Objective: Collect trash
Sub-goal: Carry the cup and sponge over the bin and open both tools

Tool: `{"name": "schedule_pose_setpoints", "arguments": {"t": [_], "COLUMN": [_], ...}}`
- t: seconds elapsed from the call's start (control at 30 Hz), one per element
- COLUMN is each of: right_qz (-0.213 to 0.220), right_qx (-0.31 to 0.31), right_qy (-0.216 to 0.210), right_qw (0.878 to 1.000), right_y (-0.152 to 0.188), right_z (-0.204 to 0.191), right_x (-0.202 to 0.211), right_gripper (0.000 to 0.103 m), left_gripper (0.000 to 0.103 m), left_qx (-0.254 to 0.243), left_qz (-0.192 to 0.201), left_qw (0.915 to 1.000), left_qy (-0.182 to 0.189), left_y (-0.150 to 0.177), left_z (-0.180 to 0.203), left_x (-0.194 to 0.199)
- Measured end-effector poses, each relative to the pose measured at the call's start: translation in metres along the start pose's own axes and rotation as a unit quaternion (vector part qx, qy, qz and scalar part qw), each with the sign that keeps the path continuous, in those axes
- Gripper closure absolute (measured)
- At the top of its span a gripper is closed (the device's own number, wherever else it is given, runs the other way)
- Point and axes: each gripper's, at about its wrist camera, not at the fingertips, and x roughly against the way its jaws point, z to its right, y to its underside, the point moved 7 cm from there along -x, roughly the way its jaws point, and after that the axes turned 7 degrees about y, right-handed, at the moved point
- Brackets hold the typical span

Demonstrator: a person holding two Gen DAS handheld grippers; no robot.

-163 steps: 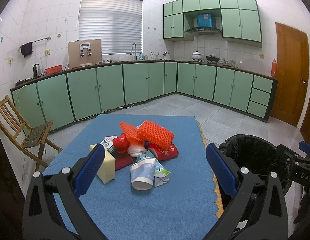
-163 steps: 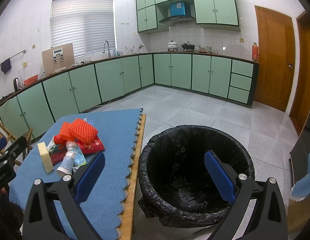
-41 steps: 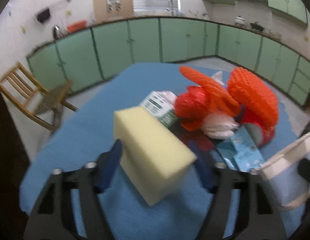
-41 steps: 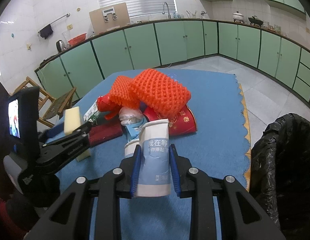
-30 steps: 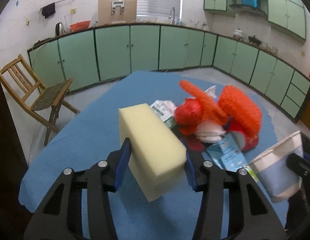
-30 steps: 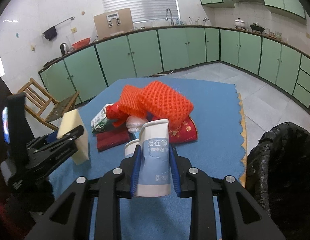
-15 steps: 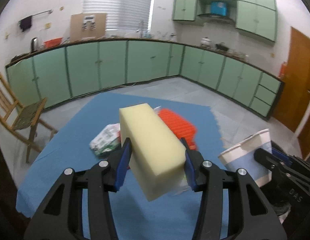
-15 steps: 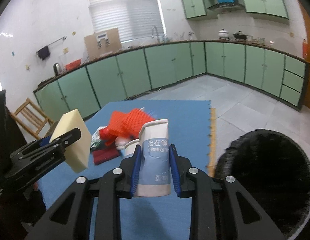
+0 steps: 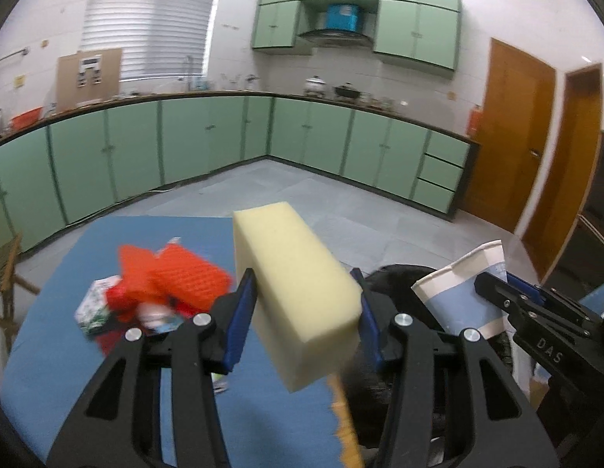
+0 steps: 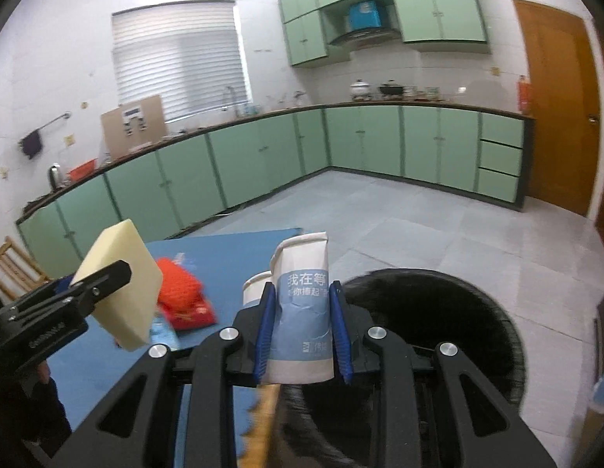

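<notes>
Left gripper [image 9: 303, 319] clamped on a pale yellow sponge block [image 9: 298, 292], blue pads pressing its two long side faces; block held in the air above the right edge of the blue table mat [image 9: 68, 370], long axis running forward along the fingers, far end tilted up and away. Right gripper [image 10: 302, 331] closed on a crushed blue-and-white paper cup [image 10: 303, 312]; cup axis along the fingers, flattened white rim pointing away, held above the near rim of the black-lined trash bin [image 10: 438, 331]. Remaining pile on the mat: orange foam netting [image 9: 181, 273], red packet [image 10: 190, 314], small printed carton [image 9: 95, 304].
</notes>
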Motion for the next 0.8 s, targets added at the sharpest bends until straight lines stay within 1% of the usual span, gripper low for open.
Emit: {"name": "schedule_pose_setpoints", "arguments": {"t": [0.17,0.3,0.4,0.57,0.67,0.73,0.77,0.8], "right_qz": [-0.010,-0.030,-0.046,-0.070,-0.087,-0.095,-0.099,-0.102], "right_qx": [-0.015,-0.030,-0.042,-0.055,-0.060,-0.059,-0.059,-0.058], "right_qy": [0.046,0.082,0.102,0.116,0.122,0.124,0.126,0.127], "right_qw": [0.999,0.996,0.993,0.989,0.987,0.986,0.985,0.985], "right_y": [0.008,0.023,0.037,0.059,0.072,0.079,0.084,0.086], "right_z": [0.047,0.084,0.110,0.136,0.146,0.151,0.154,0.155], "right_x": [-0.003,-0.014,-0.026,-0.043,-0.056,-0.061,-0.063,-0.065], "right_gripper": [0.075,0.075,0.075,0.075,0.075,0.072,0.068,0.068], "left_gripper": [0.057,0.057,0.057,0.057,0.057,0.057,0.055,0.050], "left_qx": [-0.019,-0.032,-0.038,-0.048,-0.051,-0.052,-0.052,-0.052], "left_qz": [-0.018,-0.031,-0.050,-0.080,-0.099,-0.112,-0.120,-0.125], "left_qw": [0.9988,0.9959,0.9930,0.9884,0.9857,0.9833,0.9817,0.9810], "left_qy": [0.043,0.079,0.100,0.119,0.127,0.133,0.138,0.138], "left_y": [0.013,0.028,0.044,0.067,0.079,0.089,0.092,0.092], "left_z": [0.038,0.064,0.081,0.102,0.106,0.111,0.112,0.111], "left_x": [-0.029,-0.058,-0.083,-0.126,-0.144,-0.156,-0.161,-0.164]}}
